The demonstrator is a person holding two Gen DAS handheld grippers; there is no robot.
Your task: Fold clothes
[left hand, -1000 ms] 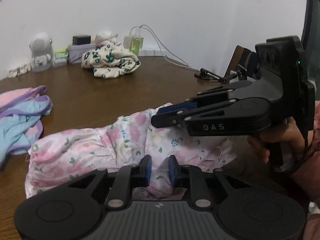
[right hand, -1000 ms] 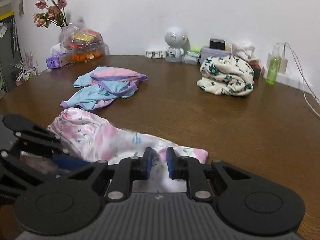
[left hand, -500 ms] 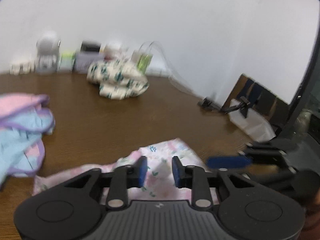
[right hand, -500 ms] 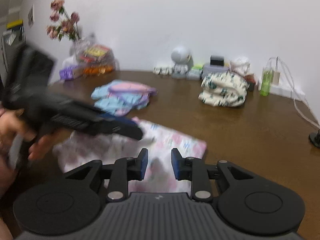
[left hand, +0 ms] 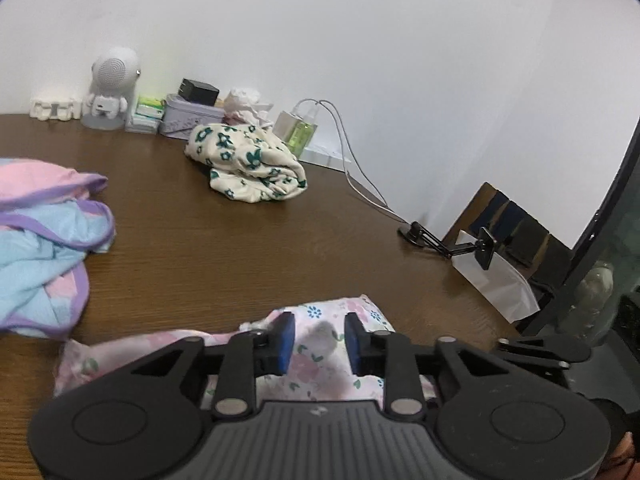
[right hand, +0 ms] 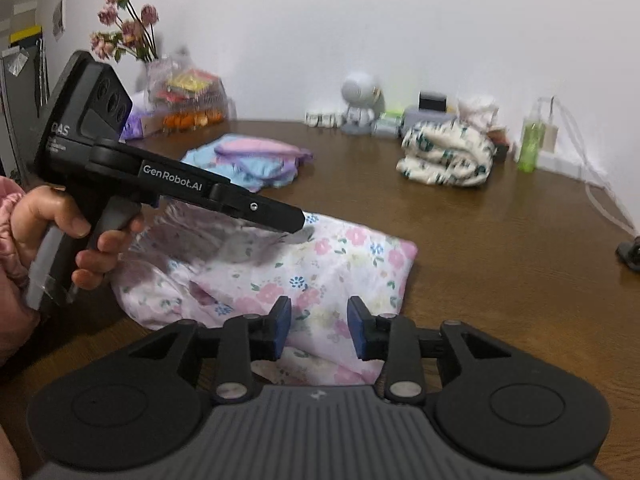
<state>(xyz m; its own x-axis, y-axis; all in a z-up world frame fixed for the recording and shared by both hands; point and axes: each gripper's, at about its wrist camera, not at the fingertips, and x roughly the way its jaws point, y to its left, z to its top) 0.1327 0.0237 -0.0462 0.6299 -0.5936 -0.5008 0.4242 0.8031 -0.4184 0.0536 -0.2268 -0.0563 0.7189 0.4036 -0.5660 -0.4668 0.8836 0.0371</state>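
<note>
A pink floral garment [right hand: 320,268] lies folded on the brown table near its front edge; it also shows in the left wrist view [left hand: 320,340]. My left gripper [left hand: 318,344] is open and empty above it; in the right wrist view its fingers [right hand: 280,216] hover over the garment's far side. My right gripper [right hand: 318,330] is open and empty above the garment's near edge. A blue and pink garment [left hand: 44,232] lies crumpled to the left, also in the right wrist view [right hand: 252,160]. A cream garment with green flowers [left hand: 248,168] lies bunched at the back, also in the right wrist view [right hand: 444,156].
Along the wall stand a white robot figure [left hand: 112,88], small boxes [left hand: 188,116], a green bottle [right hand: 528,148] with charger cables, and a vase of dried flowers [right hand: 128,28] beside snack packets. A black phone holder [left hand: 448,240] sits at the table's right edge. Bare table [left hand: 240,248] lies between the garments.
Both grippers were shut on the floral garment a second ago; both have opened and let it go. The garment now lies folded over, and both grippers have lifted and drawn back.
</note>
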